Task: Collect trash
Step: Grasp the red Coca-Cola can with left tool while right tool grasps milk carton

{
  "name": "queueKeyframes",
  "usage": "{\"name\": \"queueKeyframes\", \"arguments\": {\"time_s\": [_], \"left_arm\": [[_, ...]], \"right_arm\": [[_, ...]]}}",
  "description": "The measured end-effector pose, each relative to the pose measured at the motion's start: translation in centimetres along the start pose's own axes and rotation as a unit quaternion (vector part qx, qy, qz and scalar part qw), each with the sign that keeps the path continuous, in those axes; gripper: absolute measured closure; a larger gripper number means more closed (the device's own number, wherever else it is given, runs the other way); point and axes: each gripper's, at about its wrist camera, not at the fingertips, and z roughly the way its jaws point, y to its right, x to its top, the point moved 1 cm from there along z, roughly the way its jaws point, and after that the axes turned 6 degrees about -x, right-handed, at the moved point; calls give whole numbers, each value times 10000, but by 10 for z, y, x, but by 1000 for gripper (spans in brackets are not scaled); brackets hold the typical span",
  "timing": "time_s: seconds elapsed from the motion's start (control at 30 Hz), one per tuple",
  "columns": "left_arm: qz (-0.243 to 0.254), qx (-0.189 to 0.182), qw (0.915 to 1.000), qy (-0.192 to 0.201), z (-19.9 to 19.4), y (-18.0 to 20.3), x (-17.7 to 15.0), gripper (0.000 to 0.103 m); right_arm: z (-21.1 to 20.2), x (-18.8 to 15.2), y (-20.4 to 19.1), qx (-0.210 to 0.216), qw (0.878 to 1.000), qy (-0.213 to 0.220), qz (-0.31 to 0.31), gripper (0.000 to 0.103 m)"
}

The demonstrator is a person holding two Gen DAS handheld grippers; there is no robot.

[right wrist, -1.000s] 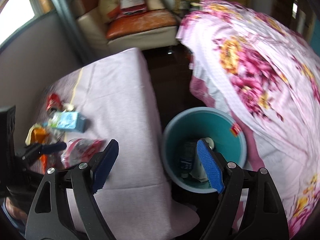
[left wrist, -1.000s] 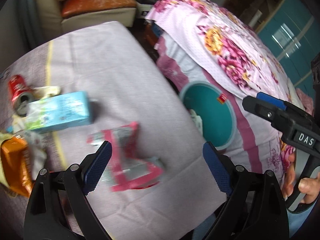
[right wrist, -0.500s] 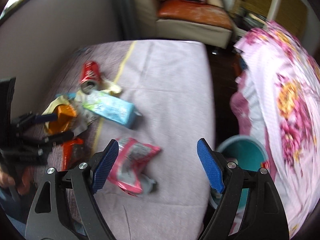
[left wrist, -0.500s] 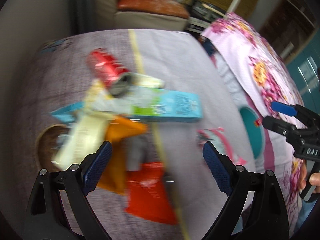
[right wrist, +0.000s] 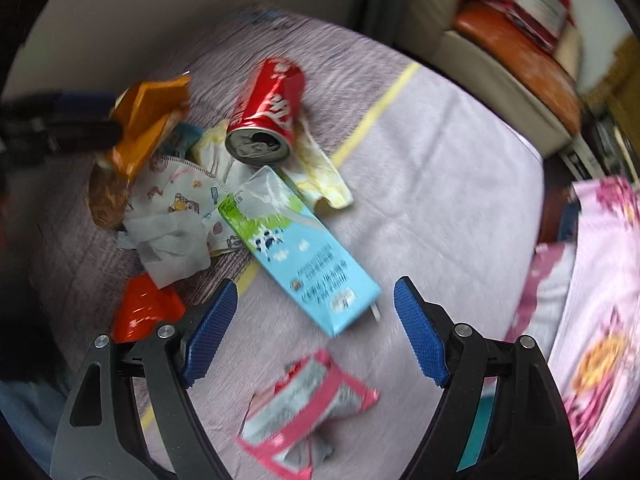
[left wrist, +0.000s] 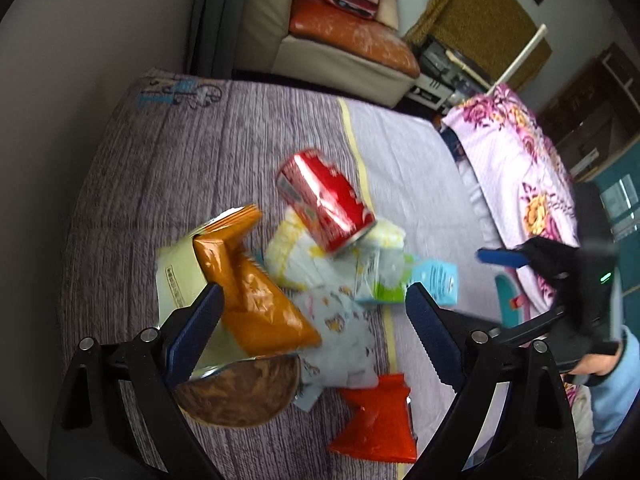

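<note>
Trash piled mid-frame on purple-grey clothed surface; sofa upper centre, floral bed right. Left hand-held gripper and right hand-held gripper both wide, empty.

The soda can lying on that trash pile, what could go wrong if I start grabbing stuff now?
The soda can lies on its side atop crumpled wrappers, so tugging the orange bag or the milk carton beside it may send it rolling off the table. Its open mouth might dribble. Both claws, left and right, are open near the same heap and could collide.
</note>
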Motion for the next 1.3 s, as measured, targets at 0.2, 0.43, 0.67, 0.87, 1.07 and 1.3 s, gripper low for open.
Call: {"name": "queueKeyframes", "arguments": {"time_s": [0.2,0.43,0.67,0.87,1.07,1.3], "left_arm": [[-116,192,9997,-24,16,-10,21,11],[-119,256,9994,-219,51,-4,38,11],[-334,399,9983,-279,77,-2,50,11],[-394,655,9964,-359,103,14,58,11],[-342,840,9952,-366,119,18,57,40],[240,904,9951,-316,119,27,49,41]], "right_arm": [[30,13,-14,4,9986,-157,-513,26],[51,13,-22,62,9972,-191,-725,37],[37,-7,-1,228,9996,-113,-127,48],[33,-27,42,260,9965,-118,785,48],[42,-41,67,328,9928,-262,1126,48],[56,-28,64,349,9942,-200,1001,46]]}}
